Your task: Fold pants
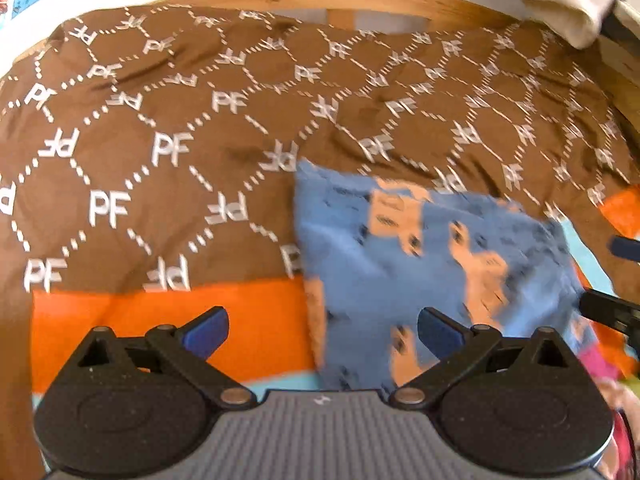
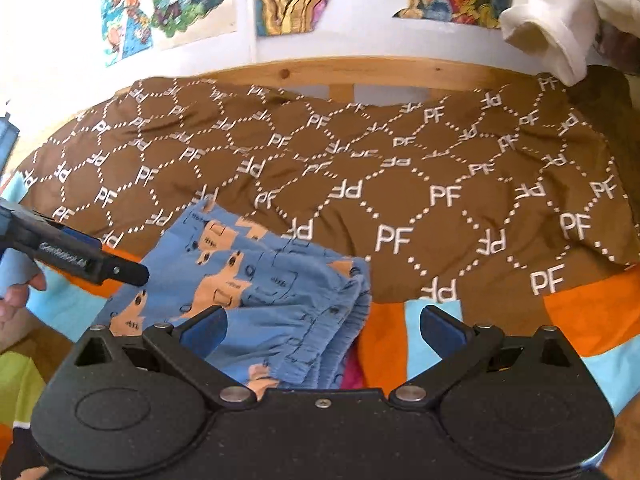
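Blue pants point(image 2: 256, 280) with orange vehicle print, lying folded on the bed, at the near edge of a brown bedspread point(image 2: 400, 184) patterned with white "PF" letters and dotted hexagons. Gathered waistband toward the right in the right wrist view, layers stacked and rumpled there. Underneath and nearer the cameras, a sheet in orange and light-blue blocks point(image 2: 584, 312), with a sliver of pink just below the waistband.

Left tongs point(image 1: 322, 330) wide open, nothing between the blue-padded fingers; poised above the orange band of the sheet and the left edge of the pants point(image 1: 420, 272), not touching the cloth as far as can be told. Left wrist view smeared by motion blur, print details soft.

Right tongs point(image 2: 323, 330) likewise spread wide and empty, hovering just over the waistband end of the pants, left finger point(image 2: 204, 330) in front of the blue cloth, right finger point(image 2: 442, 330) over the orange and light-blue sheet.

In the right wrist view, one dark arm of the left tongs point(image 2: 100, 264) reaching in from the left over the pants' near corner, with a person's fingers point(image 2: 20, 292) behind it at the frame edge.

Wooden bed frame point(image 2: 340, 70) running along the far side of the bedspread, against a white wall with three colourful drawings point(image 2: 168, 0). White garment point(image 2: 556, 28) hanging at upper right, its lower end just above the bedspread's far corner.
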### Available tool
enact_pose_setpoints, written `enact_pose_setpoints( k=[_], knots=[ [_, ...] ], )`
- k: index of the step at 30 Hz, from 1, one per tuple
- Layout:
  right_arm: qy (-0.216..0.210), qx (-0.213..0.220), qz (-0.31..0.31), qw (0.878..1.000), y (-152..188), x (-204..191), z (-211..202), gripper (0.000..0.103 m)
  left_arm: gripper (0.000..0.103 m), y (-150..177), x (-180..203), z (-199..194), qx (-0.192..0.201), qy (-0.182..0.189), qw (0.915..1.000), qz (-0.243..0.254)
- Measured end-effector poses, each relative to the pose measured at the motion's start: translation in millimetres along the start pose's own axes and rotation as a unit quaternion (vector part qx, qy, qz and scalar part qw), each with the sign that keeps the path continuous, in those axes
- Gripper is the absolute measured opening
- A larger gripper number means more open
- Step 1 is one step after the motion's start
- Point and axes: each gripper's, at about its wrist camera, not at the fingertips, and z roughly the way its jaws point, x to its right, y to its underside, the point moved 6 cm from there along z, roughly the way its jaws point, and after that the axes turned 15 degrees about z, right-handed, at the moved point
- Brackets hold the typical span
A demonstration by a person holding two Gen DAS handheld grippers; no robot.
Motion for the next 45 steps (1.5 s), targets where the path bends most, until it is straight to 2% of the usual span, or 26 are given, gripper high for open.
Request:
enact_pose_setpoints(
  k=[3,5,6,9,12,14,17,20,23,26,29,32,35,39,45],
  knots=[
    [0.021,-0.025,-0.011,0.999,12,2,12,0.102,0.103,20,13,7,-0.033,0.010,0.9994,0.002],
    [0.058,-0.061,-0.027,0.996,27,6,24,0.102,0.103,32,18,11,-0.054,0.003,0.9985,0.010],
    [0.063,-0.077,-0.024,0.995,34,9,27,0.102,0.103,35,20,9,-0.053,0.002,0.9984,0.018],
    [0.052,-0.082,0.019,0.995,37,16,21,0.102,0.103,36,23,3,-0.059,0.001,0.9971,0.048],
    [0.049,-0.086,0.008,0.995,32,18,15,0.102,0.103,37,17,-2,-0.066,0.017,0.9967,0.044],
    [0.050,-0.083,-0.003,0.995,27,17,10,0.102,0.103,38,11,-8,-0.055,0.020,0.9976,0.036],
    [0.070,-0.084,0.001,0.994,19,23,5,0.102,0.103,31,9,-17,-0.017,-0.002,0.9985,0.053],
    [0.094,-0.091,0.038,0.991,18,35,4,0.102,0.103,25,15,-22,0.020,-0.028,0.9949,0.095],
    [0.094,-0.096,0.102,0.986,18,49,2,0.102,0.103,21,21,-17,0.037,-0.029,0.9913,0.123],
    [0.083,-0.097,0.139,0.982,12,57,5,0.102,0.103,26,21,-13,0.039,0.006,0.9938,0.104],
    [0.067,-0.089,0.162,0.981,0,61,13,0.102,0.103,32,18,-6,0.027,0.063,0.9968,0.041],
    [0.010,-0.087,0.171,0.981,-15,56,30,0.102,0.103,34,7,4,0.018,0.097,0.9947,-0.030],
    [-0.054,-0.110,0.157,0.980,-26,56,63,0.102,0.103,34,2,11,0.022,0.090,0.9952,-0.032],
    [-0.094,-0.117,0.136,0.979,-39,58,97,0.102,0.103,35,4,14,0.029,0.075,0.9967,-0.009],
    [-0.138,-0.114,0.157,0.971,-46,65,109,0.103,0.103,34,7,16,0.033,0.074,0.9966,-0.015]
  ],
)
